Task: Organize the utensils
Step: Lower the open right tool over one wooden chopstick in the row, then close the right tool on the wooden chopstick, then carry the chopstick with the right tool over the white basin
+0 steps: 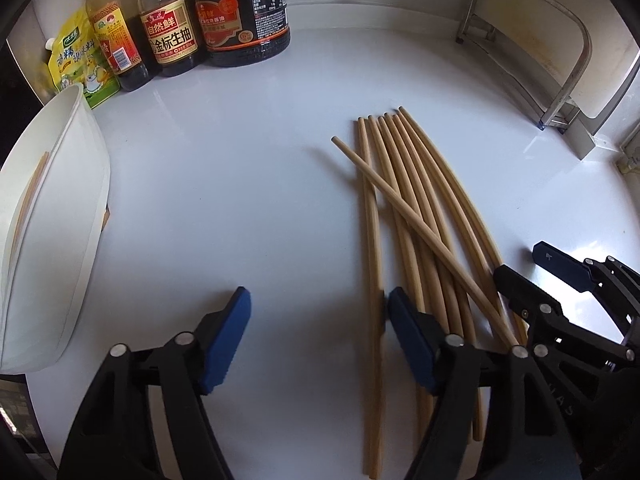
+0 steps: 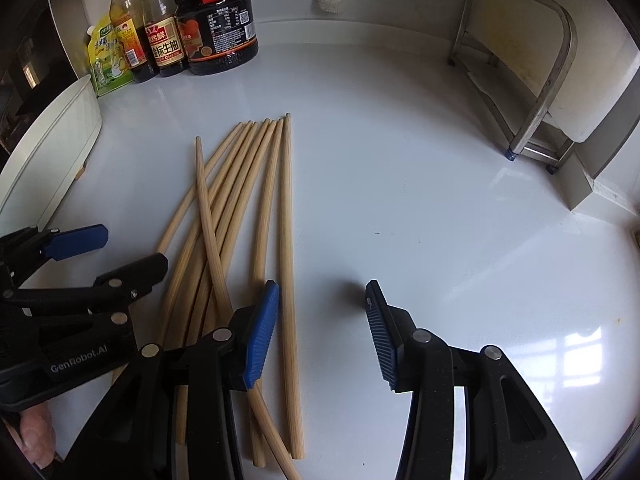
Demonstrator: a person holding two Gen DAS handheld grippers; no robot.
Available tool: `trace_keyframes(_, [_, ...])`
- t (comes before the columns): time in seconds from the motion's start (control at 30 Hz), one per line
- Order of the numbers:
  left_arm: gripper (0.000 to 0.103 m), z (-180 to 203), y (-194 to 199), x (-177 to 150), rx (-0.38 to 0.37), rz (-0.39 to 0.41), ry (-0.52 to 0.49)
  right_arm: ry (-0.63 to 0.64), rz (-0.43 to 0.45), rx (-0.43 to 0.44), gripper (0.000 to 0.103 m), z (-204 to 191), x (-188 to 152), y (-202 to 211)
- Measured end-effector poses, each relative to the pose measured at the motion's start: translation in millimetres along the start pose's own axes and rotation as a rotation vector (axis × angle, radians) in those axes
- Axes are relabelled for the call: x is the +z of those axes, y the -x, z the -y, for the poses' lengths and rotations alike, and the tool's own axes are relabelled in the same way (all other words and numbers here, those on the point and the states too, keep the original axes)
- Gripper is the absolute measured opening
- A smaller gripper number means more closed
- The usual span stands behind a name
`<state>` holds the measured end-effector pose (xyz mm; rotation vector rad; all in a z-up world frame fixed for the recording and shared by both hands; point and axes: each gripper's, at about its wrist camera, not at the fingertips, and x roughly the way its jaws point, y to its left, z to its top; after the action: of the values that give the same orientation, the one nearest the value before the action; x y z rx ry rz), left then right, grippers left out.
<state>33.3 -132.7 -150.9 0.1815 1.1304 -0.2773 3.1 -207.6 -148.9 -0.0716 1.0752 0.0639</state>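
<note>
Wooden chopsticks (image 1: 404, 208) lie bundled on the white bench (image 1: 240, 184), long axes running away from the cameras, one crossing diagonally. Left gripper (image 1: 316, 328) and right gripper (image 2: 324, 320): fingers apart, holding nothing.

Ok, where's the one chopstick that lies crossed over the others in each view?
Left wrist: the crossed chopstick lies right of centre, running diagonally from upper left to lower right over the bundle.
Right wrist: it lies left of centre, its tip furthest left.
Shared landmark: the dark soy sauce jug at the top.
</note>
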Motion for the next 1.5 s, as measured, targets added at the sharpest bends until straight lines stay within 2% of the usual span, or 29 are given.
trace_keyframes(0.03, [0.054, 1.6, 0.8, 1.0, -0.005, 0.003, -0.009, 0.005, 0.003, 0.003, 0.042, -1.0, 0.2, -0.2])
trace_keyframes(0.07, [0.045, 3.3, 1.4, 2.1, -0.009, 0.007, -0.016, 0.009, 0.004, 0.009, 0.038, -1.8, 0.4, -0.2])
trace_keyframes(0.1, [0.039, 5.1, 1.9, 2.8, -0.014, 0.009, -0.023, 0.018, 0.003, 0.015, 0.032, -3.4, 0.8, 0.0])
trace_keyframes(0.13, [0.028, 7.1, 2.5, 3.4, -0.021, 0.011, -0.030, 0.033, 0.002, 0.022, 0.028, -5.9, 1.7, 0.0])
trace_keyframes(0.17, [0.017, 8.8, 3.0, 3.7, -0.026, 0.011, -0.036, 0.050, 0.001, 0.024, 0.014, -8.8, 2.3, 0.1])
trace_keyframes(0.2, [0.007, 10.2, 3.4, 4.0, -0.033, 0.009, -0.040, 0.063, -0.001, 0.014, 0.006, -11.1, 3.0, -0.2])
trace_keyframes(0.43, [0.007, 0.9, 2.7, 7.5, -0.056, -0.020, -0.025, -0.034, 0.000, 0.036, 0.006, 5.9, 1.6, 1.1])
trace_keyframes(0.7, [0.007, -15.4, 31.5, 13.1, -0.070, 0.009, -0.029, -0.167, 0.029, 0.068, 0.006, 30.6, -0.6, 21.5])
trace_keyframes(1.0, [0.007, -40.8, 65.1, 26.0, -0.103, 0.053, -0.033, -0.221, 0.058, 0.099, 0.006, 23.5, 12.8, 48.0])
trace_keyframes(1.27, [0.007, -74.4, 106.1, 37.3, -0.143, 0.141, -0.011, -0.197, 0.128, 0.153, 0.006, -16.1, 35.3, 84.0])
trace_keyframes(1.5, [0.007, -143.6, 138.6, 44.0, -0.077, 0.227, 0.059, -0.125, 0.174, 0.257, 0.006, -81.6, 81.9, 97.4])
